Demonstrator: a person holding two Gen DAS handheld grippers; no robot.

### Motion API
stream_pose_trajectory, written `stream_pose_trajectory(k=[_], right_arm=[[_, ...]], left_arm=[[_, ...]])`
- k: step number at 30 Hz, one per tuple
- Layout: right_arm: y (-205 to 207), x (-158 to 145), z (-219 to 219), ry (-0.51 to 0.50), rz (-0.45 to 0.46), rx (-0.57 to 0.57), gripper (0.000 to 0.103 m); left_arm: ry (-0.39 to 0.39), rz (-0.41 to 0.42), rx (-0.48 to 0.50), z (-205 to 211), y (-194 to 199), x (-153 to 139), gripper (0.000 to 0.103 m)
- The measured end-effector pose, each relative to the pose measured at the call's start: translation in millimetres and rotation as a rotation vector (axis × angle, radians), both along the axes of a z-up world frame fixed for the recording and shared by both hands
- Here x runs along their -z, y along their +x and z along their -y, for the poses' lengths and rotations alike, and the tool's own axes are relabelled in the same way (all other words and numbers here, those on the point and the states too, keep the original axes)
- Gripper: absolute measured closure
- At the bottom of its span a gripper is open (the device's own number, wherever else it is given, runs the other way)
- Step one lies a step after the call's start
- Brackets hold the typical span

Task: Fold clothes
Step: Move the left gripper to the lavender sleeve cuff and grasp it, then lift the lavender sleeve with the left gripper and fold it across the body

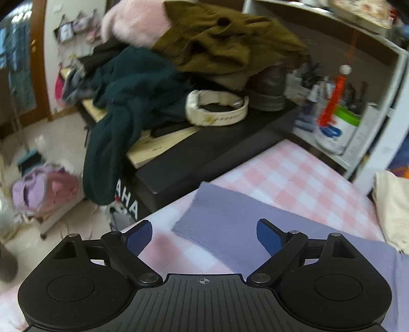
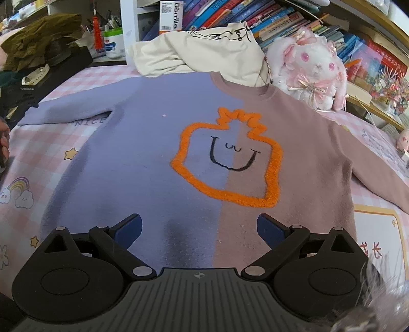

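Observation:
A sweater [image 2: 143, 158], half lavender and half dusty pink with an orange outlined smiling face [image 2: 230, 161], lies flat and spread out on the pink checked bed sheet [image 2: 43, 158]. My right gripper [image 2: 199, 227] is open and empty just above its bottom hem. In the left wrist view the lavender sleeve [image 1: 230, 217] stretches toward the bed edge. My left gripper [image 1: 204, 236] is open and empty, hovering over the sleeve near its cuff.
A cream garment [image 2: 199, 53] and a white plush rabbit [image 2: 311, 69] lie beyond the collar, before bookshelves [image 2: 294, 20]. Left of the bed stands a black keyboard [image 1: 204, 153] piled with clothes [image 1: 179, 56]. Another cream garment [image 1: 391, 209] lies on the bed.

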State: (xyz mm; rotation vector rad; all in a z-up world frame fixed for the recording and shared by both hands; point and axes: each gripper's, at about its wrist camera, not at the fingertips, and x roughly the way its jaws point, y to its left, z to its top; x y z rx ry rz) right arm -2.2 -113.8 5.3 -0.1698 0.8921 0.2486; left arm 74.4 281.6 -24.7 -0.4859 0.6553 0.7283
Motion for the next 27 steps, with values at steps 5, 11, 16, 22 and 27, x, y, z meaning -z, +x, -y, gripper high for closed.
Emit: stream_pose_trajectory(k=[5,11,16,22,27], right_arm=[[0,0,3,-0.006,-0.007,0.013,0.006],[0,-1,5,-0.009,-0.005,0.019,0.006],[-1,-1,10,-0.001,-0.005,0.038,0.006],[-2,-2,16,0.019,0.005,0.058,0.006],[-5,-3,28,0.040,0.011,0.082,0.006]], left_arm=[[-0.008,0.039,0.033,2,7,3,0.064],[-0.171,0.196,0.045,0,2,8,0.088],[-0.137,0.277,0.087,10,-6,-3,0.099],[-0.125,0.327,0.181,31,-6,-25,0.100],[-0.132,0.372,0.324,69,0,-48,0.099]])
